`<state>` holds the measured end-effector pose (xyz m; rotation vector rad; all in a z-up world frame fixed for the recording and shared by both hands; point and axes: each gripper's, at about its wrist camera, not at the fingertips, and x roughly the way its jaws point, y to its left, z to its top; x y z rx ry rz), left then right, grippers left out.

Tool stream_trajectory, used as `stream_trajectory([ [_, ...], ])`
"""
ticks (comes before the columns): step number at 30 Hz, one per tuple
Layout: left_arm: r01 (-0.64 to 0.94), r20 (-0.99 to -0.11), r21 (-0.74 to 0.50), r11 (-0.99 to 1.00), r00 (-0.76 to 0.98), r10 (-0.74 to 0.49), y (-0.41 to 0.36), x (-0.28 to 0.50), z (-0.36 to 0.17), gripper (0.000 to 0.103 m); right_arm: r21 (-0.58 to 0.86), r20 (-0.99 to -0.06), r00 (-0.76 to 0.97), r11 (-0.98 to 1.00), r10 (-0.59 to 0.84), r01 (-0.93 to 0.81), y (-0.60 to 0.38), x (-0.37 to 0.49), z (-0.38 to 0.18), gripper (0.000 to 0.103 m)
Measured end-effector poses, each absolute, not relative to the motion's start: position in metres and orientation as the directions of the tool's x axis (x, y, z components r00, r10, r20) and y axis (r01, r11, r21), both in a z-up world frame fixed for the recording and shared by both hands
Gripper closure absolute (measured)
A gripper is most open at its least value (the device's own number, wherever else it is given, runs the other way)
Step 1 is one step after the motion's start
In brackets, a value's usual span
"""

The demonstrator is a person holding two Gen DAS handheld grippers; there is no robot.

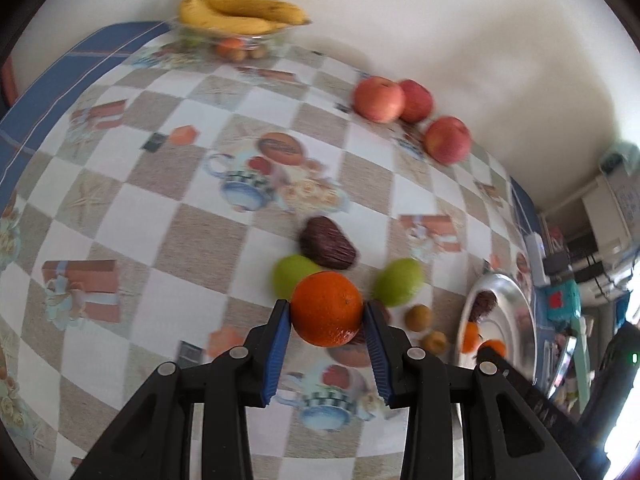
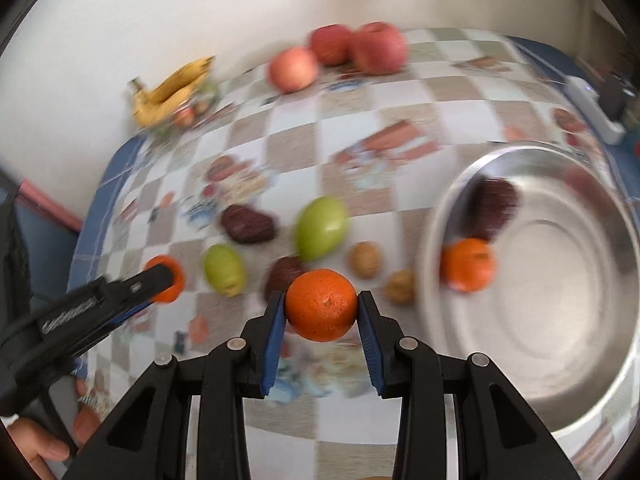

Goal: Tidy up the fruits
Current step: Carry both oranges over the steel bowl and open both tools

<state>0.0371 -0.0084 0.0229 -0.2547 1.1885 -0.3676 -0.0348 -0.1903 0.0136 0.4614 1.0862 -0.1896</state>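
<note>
Both hands loaded: my left gripper (image 1: 326, 312) has its jaws clamped on an orange (image 1: 326, 307), and my right gripper (image 2: 321, 304) has its jaws clamped on a second orange (image 2: 321, 304), both lifted off the table (image 1: 132, 216). Step in hand looks like the carry phase, oranges going to the steel bowl (image 2: 560, 352) on my right, which already holds one orange (image 2: 467, 265) and a dark red fruit (image 2: 494, 206). Right one is near the bowl's rim, left one sits further out, over the loose pile: two green fruits (image 2: 320, 227) (image 2: 224, 269), a dark red fruit (image 2: 248, 224), two small brown ones (image 2: 364, 259) (image 2: 400, 286). Three apples (image 1: 378, 98) are grouped by the wall, bananas (image 1: 240, 10) on a glass dish (image 1: 256, 40) at the far corner (both views are motion-blurred, so small details are iffy). Next move, my guess: swing the right orange over the rim, lower, then spread the jaws; don't drop from height, round fruit will roll in that bowl. Left follows after, staggered, so the two tools don't collide at the rim.
</note>
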Motion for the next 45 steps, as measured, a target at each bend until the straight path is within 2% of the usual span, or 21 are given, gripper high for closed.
stream_trajectory([
  [5, 0.286, -0.836, -0.397, 0.872, 0.281, -0.472, -0.059, 0.017, 0.026, 0.063, 0.244, -0.895, 0.446, 0.826, -0.01, 0.508, -0.237, -0.056, 0.015, 0.066],
  [14, 0.574, -0.83, -0.328, 0.75, 0.204, -0.519, -0.148, -0.032, 0.025, 0.063, 0.228, -0.898, 0.422, 0.686, -0.127, 0.691, -0.302, -0.098, 0.017, 0.065],
  [19, 0.625, -0.842, -0.298, 0.721, 0.183, -0.507, -0.165, -0.042, 0.019, 0.061, 0.244, -0.889, 0.438, 0.671, -0.133, 0.7, -0.31, -0.105, 0.02, 0.065],
  [21, 0.622, -0.843, -0.299, 0.724, 0.184, -0.505, -0.164, -0.04, 0.018, 0.055, 0.249, -0.889, 0.441, 0.679, -0.123, 0.691, -0.308, -0.104, 0.02, 0.065],
  [22, 0.617, -0.842, -0.307, 0.725, 0.18, -0.509, -0.162, -0.039, 0.017, 0.048, 0.252, -0.89, 0.441, 0.682, -0.116, 0.687, -0.308, -0.103, 0.019, 0.065],
  [27, 0.597, -0.849, -0.292, 0.747, 0.198, -0.49, -0.155, -0.034, 0.017, 0.047, 0.235, -0.9, 0.422, 0.693, -0.111, 0.682, -0.305, -0.099, 0.017, 0.064],
  [30, 0.561, -0.863, -0.261, 0.785, 0.229, -0.451, -0.147, -0.028, 0.016, 0.036, 0.232, -0.901, 0.42, 0.693, -0.113, 0.683, -0.304, -0.099, 0.017, 0.056],
  [33, 0.498, -0.872, -0.262, 0.827, 0.245, -0.424, -0.136, -0.018, 0.011, 0.025, 0.228, -0.904, 0.413, 0.694, -0.109, 0.683, -0.304, -0.098, 0.017, 0.055],
  [35, 0.452, -0.879, -0.25, 0.856, 0.265, -0.396, -0.128, -0.012, 0.009, 0.013, 0.222, -0.908, 0.406, 0.697, -0.108, 0.681, -0.303, -0.097, 0.016, 0.053],
  [37, 0.411, -0.885, -0.225, 0.883, 0.293, -0.362, -0.119, -0.007, 0.008, 0.004, 0.217, -0.91, 0.4, 0.698, -0.108, 0.682, -0.302, -0.096, 0.015, 0.039],
  [38, 0.393, -0.887, -0.199, 0.898, 0.316, -0.335, -0.114, -0.006, 0.009, 0.0, 0.215, -0.912, 0.396, 0.698, -0.108, 0.683, -0.302, -0.096, 0.014, 0.037],
  [42, 0.347, -0.874, -0.024, 0.937, 0.448, -0.188, -0.103, -0.003, 0.019, 0.0, 0.216, -0.913, 0.394, 0.696, -0.105, 0.685, -0.303, -0.095, 0.013, 0.023],
  [43, 0.333, -0.871, -0.016, 0.943, 0.458, -0.177, -0.099, -0.001, 0.02, 0.0, 0.214, -0.911, 0.397, 0.697, -0.111, 0.685, -0.302, -0.096, 0.013, 0.016],
  [45, 0.291, -0.877, -0.045, 0.956, 0.447, -0.177, -0.088, 0.005, 0.019, 0.0, 0.206, -0.903, 0.409, 0.705, -0.13, 0.678, -0.3, -0.095, 0.017, 0.009],
])
